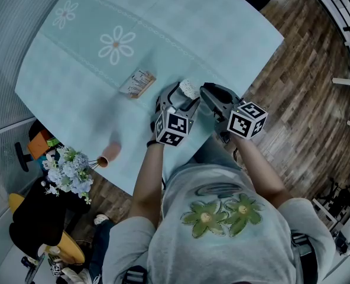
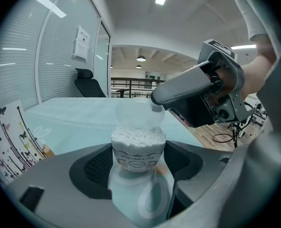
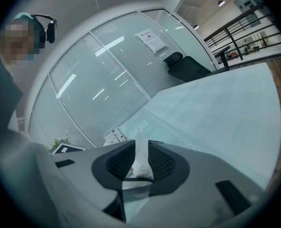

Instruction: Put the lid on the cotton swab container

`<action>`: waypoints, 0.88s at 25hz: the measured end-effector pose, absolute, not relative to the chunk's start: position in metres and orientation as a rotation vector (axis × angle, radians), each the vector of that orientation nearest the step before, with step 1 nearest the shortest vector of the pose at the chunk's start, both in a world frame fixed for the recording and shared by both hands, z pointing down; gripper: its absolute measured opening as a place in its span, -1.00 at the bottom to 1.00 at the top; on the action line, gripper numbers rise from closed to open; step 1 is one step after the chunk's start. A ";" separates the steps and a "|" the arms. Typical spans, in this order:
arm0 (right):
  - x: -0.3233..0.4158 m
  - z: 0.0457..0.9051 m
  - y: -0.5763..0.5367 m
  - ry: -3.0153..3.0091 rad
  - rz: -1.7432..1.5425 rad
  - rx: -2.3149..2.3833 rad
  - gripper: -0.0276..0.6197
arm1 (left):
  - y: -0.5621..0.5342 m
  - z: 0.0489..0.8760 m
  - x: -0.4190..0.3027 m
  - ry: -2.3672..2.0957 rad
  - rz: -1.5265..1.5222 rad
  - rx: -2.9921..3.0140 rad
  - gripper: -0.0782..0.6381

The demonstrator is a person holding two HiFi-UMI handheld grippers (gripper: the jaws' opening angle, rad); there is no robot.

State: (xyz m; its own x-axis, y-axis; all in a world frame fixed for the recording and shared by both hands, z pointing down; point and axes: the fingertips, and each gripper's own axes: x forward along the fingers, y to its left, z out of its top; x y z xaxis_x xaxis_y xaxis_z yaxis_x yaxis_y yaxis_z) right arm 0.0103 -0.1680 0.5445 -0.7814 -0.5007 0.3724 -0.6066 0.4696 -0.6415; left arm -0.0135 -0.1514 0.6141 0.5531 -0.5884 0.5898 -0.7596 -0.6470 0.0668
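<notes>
Clamps the cotton swab container (image 2: 137, 146), packed with swabs (image 2: 138, 136), in the left tool (image 2: 138, 163) at the edge of the surface (image 1: 163, 40), and pinches the clear lid (image 2: 139, 113) in the right tool (image 3: 139, 161) just above its open mouth.

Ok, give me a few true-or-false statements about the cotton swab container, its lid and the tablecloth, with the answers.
1. The left gripper grips the clear plastic cotton swab container between its jaws. True.
2. That container is empty. False: white cotton swabs fill it to the top.
3. The pale teal tablecloth has white daisy prints. True.
4. The clear plastic lid lies flat on that tablecloth. False: the right gripper grips the lid by its edge and holds it at the container's top.
</notes>
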 end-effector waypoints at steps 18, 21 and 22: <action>0.005 0.543 -0.164 -2.560 1.117 0.956 -0.66 | -0.151 0.614 -0.014 -1.109 0.769 2.464 0.15; 0.005 0.542 -0.163 -2.559 1.110 0.952 -0.67 | -0.151 0.613 -0.014 -1.109 0.770 2.463 0.15; 0.004 0.542 -0.163 -2.559 1.108 0.950 -0.67 | -0.151 0.613 -0.013 -1.109 0.770 2.463 0.15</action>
